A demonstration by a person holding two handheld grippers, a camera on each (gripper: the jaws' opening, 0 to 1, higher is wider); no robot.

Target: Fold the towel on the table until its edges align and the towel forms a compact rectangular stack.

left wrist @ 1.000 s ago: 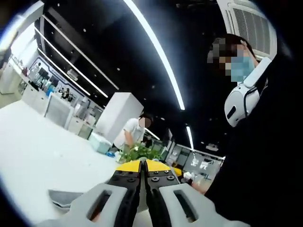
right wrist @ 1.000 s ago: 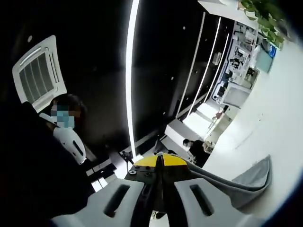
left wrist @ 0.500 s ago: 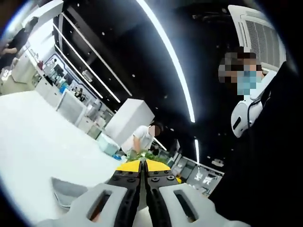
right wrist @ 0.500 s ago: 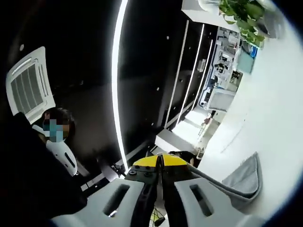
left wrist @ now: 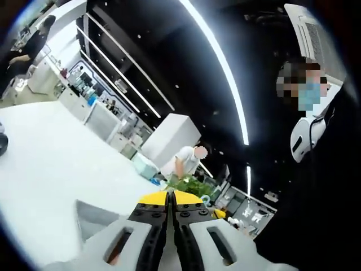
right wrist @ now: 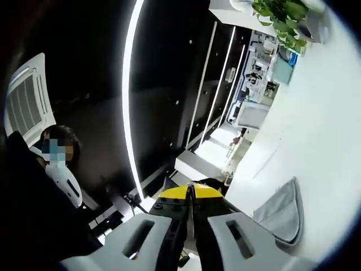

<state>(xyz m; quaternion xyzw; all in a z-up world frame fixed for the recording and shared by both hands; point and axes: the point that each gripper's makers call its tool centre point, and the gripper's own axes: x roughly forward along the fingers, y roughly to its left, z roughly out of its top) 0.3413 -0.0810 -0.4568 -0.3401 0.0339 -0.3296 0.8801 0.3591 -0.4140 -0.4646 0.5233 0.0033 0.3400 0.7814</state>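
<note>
Ahead of my left gripper (left wrist: 168,199) in the left gripper view, both jaws are pressed flat together with no gap. A grey towel (left wrist: 93,217) edge runs out to the left of them, over the white table (left wrist: 51,164); whether cloth is pinched between the jaws, I cannot tell. Beyond the tips stand a green plant (left wrist: 186,183) and a person in a white shirt (left wrist: 183,161). A person in dark clothing (left wrist: 316,186) stands at right.

Along my right gripper (right wrist: 190,197) in the right gripper view, the jaws are likewise clenched. The towel (right wrist: 279,214) hangs from them in a fold toward the right, above the table (right wrist: 321,130). A plant (right wrist: 279,17) sits at the top.
</note>
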